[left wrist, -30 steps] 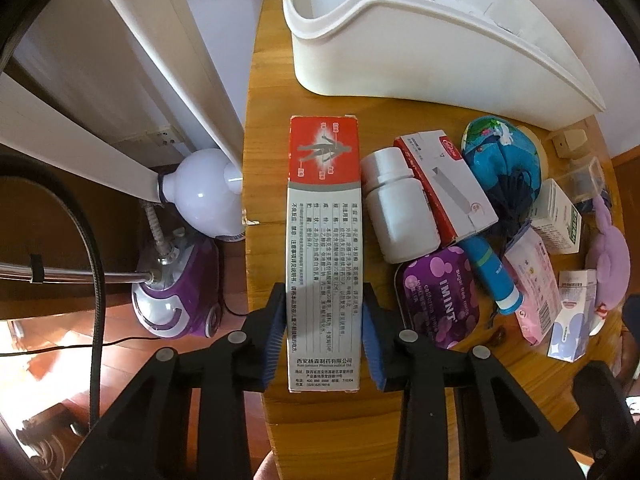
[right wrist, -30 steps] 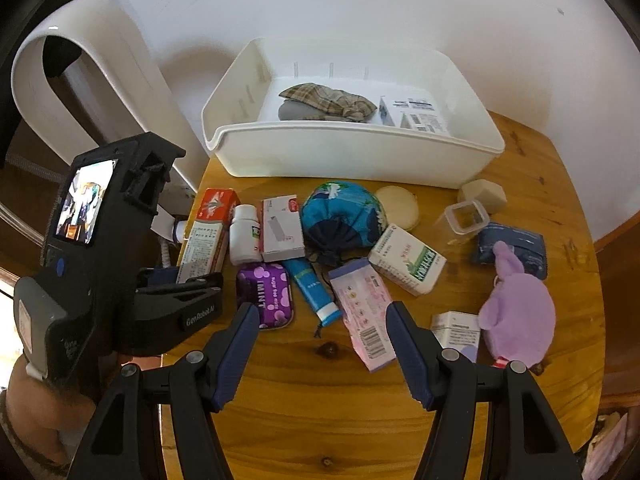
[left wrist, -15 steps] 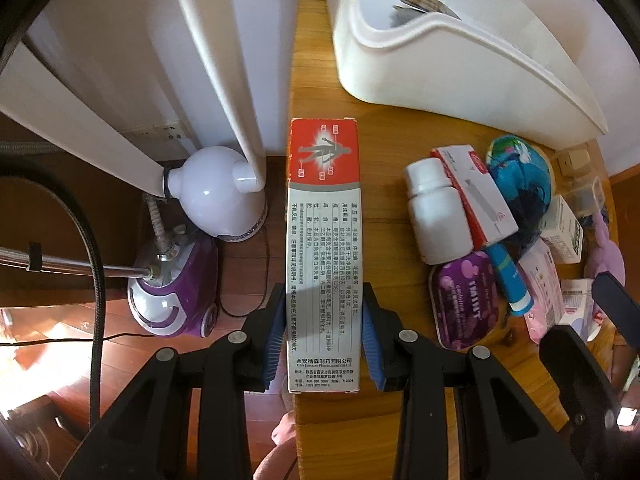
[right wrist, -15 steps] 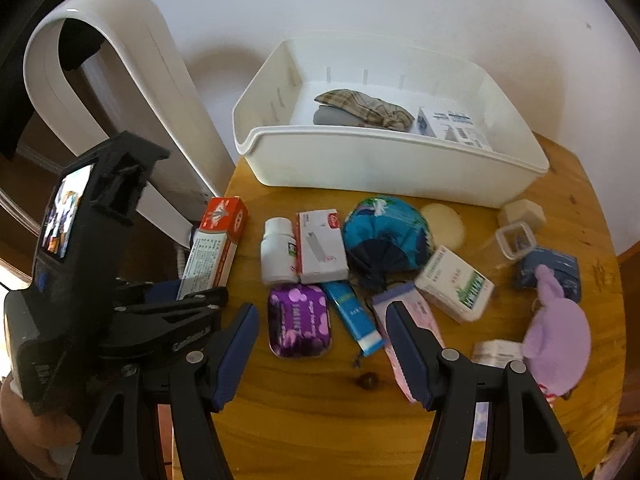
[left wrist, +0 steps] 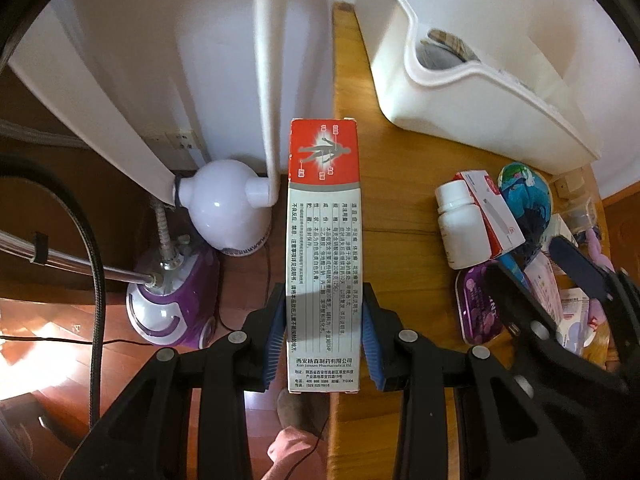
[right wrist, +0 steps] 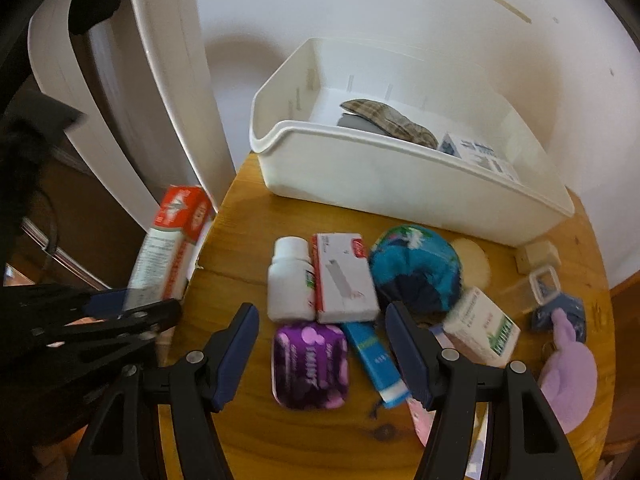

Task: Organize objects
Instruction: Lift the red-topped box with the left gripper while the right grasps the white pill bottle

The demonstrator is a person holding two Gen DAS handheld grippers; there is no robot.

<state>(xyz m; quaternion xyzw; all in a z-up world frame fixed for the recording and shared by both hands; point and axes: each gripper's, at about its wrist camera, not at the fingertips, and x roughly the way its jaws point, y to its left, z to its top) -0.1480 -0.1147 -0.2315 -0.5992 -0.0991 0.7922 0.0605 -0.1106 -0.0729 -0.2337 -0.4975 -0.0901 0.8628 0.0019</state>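
A round wooden table (right wrist: 248, 240) stands against a white wall, with a white plastic tub (right wrist: 360, 176) at its back edge and a scatter of small things in front of it. The left gripper (left wrist: 323, 340) is clamped on the lower end of a long red-and-white medicine box (left wrist: 323, 248), blue pads pressed to both long sides; the box hangs lifted over the table's left edge, its red end pointing away toward the wall. The right gripper (right wrist: 320, 344) hovers with its jaws spread wide and holding nothing, above a purple mint tin (right wrist: 310, 364) and a blue tube (right wrist: 374, 354). Just beyond them lie a white pill bottle (right wrist: 290, 280) and a white carton (right wrist: 344, 278), side by side and touching. A plaid pouch (right wrist: 390, 122) rests inside the tub.
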